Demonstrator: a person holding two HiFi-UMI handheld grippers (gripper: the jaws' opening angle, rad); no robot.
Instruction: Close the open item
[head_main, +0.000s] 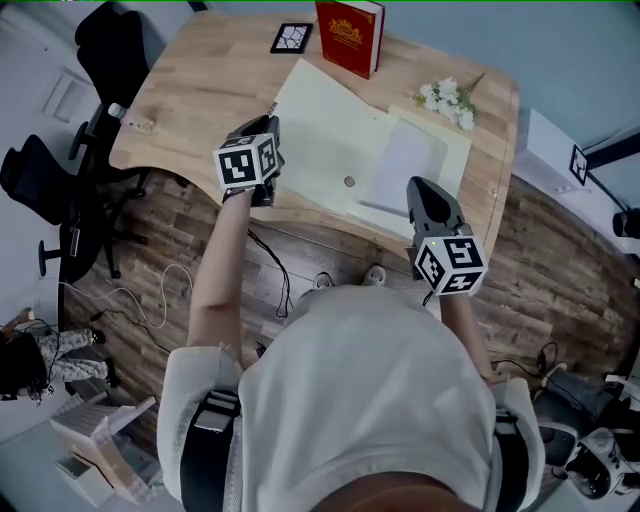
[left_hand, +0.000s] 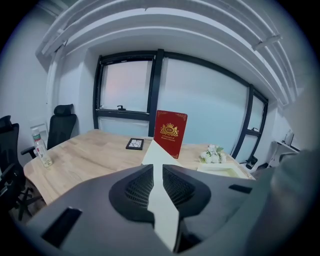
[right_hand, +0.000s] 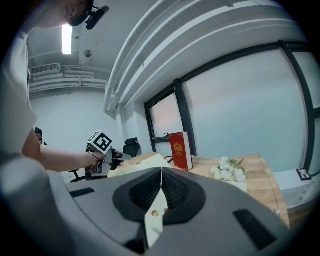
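Pale shirt cloth (head_main: 370, 400) is filling the foreground. Beyond it, the left gripper (head_main: 268, 128) and right gripper (head_main: 420, 188) are each clamping a thin edge of the flat cream card folder (head_main: 340, 140), which is lying open along the wooden table's (head_main: 200, 90) curved near rim. A stiff red book (head_main: 350, 35) is standing just beyond its far edge, with white flowers (head_main: 448, 100) lying at its far right corner.

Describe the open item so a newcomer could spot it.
On the wooden table, in front of the standing red book, the cream folder lies spread open at the near edge. Unlike the book, flowers and small black frame, it is broad, pale and holds a white page.
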